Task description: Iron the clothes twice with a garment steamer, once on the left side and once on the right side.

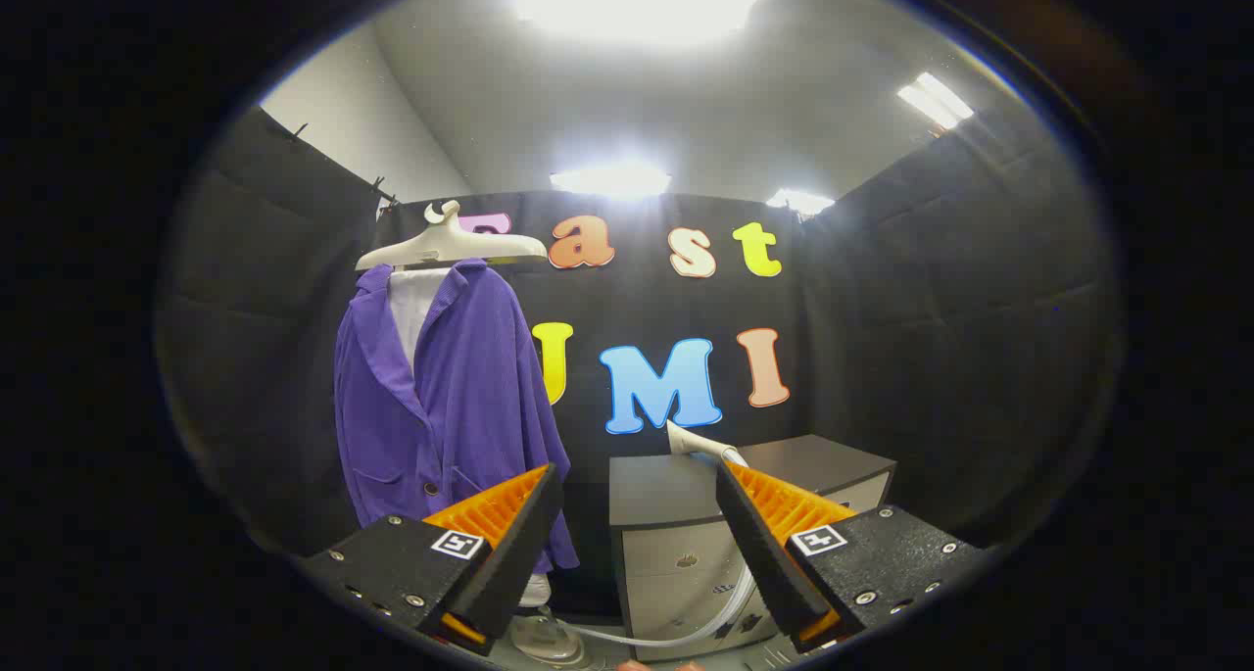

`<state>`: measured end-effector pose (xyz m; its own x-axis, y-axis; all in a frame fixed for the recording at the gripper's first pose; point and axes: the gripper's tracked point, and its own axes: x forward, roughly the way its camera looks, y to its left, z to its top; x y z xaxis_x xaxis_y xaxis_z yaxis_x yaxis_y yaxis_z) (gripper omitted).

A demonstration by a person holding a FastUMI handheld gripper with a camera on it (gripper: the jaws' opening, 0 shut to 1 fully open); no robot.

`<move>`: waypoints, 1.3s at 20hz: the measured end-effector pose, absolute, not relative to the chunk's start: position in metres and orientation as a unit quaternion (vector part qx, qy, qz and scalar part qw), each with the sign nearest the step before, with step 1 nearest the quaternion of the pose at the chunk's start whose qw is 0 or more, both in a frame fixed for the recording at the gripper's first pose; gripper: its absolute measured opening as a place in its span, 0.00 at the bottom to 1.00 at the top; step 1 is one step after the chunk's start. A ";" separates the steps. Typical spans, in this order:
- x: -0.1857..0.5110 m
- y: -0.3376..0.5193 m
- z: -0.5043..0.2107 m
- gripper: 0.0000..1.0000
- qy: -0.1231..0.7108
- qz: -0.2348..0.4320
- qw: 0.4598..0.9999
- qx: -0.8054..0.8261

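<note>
Gripper view: gripper (pixel 637 514) wide open, empty; steamer head (pixel 698 443) lies on the grey cabinet (pixel 676 495) just ahead, by the right finger, nozzle pointing left toward the purple jacket (pixel 446 407) hanging left of the cabinet.

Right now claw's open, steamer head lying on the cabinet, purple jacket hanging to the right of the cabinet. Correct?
Not quite. In the gripper view the purple jacket hangs to the left of the cabinet, not the right. The claw is open and the steamer head lies on the cabinet.
</note>
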<state>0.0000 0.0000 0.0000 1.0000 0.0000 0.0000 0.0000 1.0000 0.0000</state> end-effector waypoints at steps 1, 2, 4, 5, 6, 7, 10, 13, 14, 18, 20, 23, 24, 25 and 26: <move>0.001 0.000 -0.001 0.97 0.002 0.000 1.000 -0.002; 0.001 0.000 -0.002 0.97 0.004 -0.001 1.000 -0.004; -0.001 0.000 -0.002 0.97 0.007 -0.002 1.000 -0.006; -0.003 0.001 0.000 0.97 0.004 -0.002 1.000 -0.008; -0.004 0.002 0.002 0.97 0.002 -0.002 1.000 -0.010; -0.005 0.002 0.002 0.97 0.000 -0.003 1.000 -0.012; -0.006 0.003 0.000 0.97 0.001 -0.001 1.000 -0.011; -0.013 0.001 -0.001 0.97 0.001 -0.002 1.000 -0.009; -0.013 0.000 0.000 0.97 0.001 -0.004 1.000 -0.010; -0.012 -0.006 -0.002 0.97 0.007 -0.009 1.000 -0.007; -0.010 -0.012 0.003 0.97 0.002 -0.011 1.000 -0.009; -0.006 -0.025 0.012 0.97 -0.012 -0.013 1.000 -0.017; -0.002 -0.032 0.014 0.97 -0.012 -0.015 1.000 -0.019; 0.000 -0.040 0.015 0.97 -0.010 -0.020 1.000 -0.020; 0.007 -0.047 0.014 0.97 -0.006 -0.023 1.000 -0.021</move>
<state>0.0072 -0.0467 0.0144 0.9989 -0.0457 0.0139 0.0462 0.9981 -0.0409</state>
